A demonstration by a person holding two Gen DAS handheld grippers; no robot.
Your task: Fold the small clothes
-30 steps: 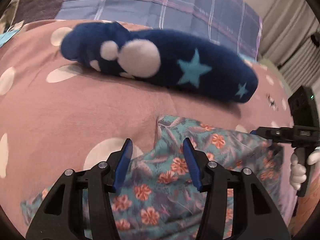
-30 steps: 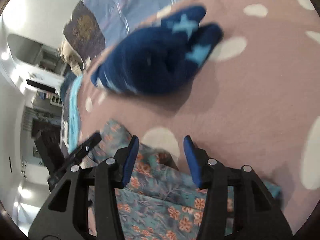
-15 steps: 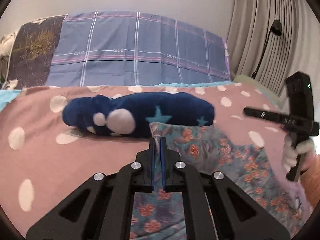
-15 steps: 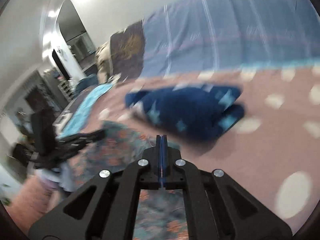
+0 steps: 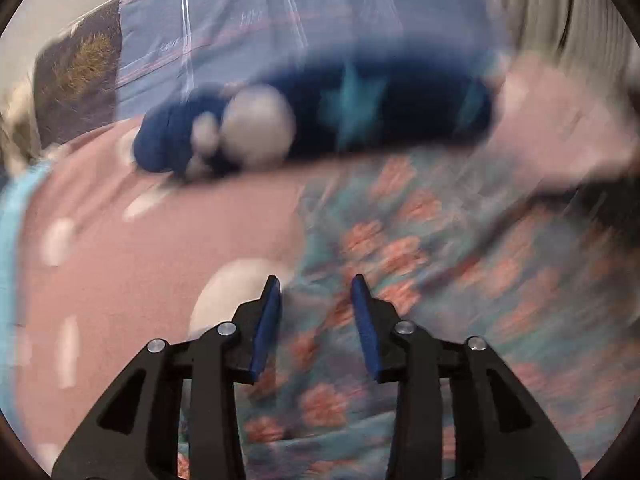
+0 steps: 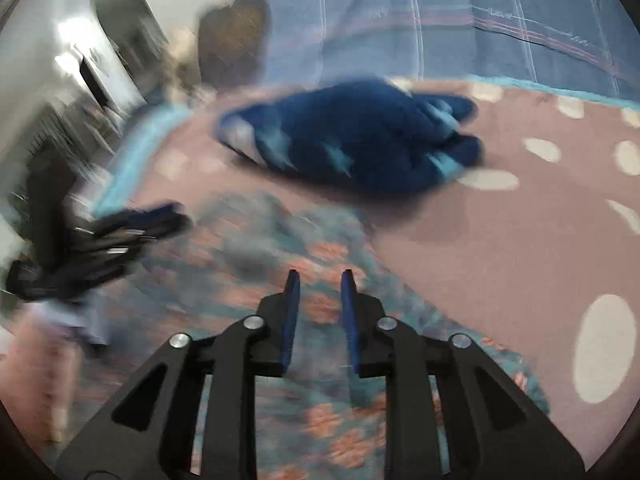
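While both grippers, left [image 5: 316, 286] and right [image 6: 319, 280], have just been opening with nothing pinched, lift clear slowly so the folded floral cloth [image 5: 420, 280] stays flat on the bed [image 6: 500, 248].

The cloth [image 5: 420, 240] under the black gripper [image 5: 316, 284] with blue pads is teal with orange-pink flowers. Beyond it, the fleece [image 5: 360, 112] is dark blue with light blue stars. The bedspread [image 6: 520, 240] is dusty pink with white dots.

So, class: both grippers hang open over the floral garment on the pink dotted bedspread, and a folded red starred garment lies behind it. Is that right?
Not quite: the left wrist view shows the folded starred garment is dark blue, not red. The rest stands.
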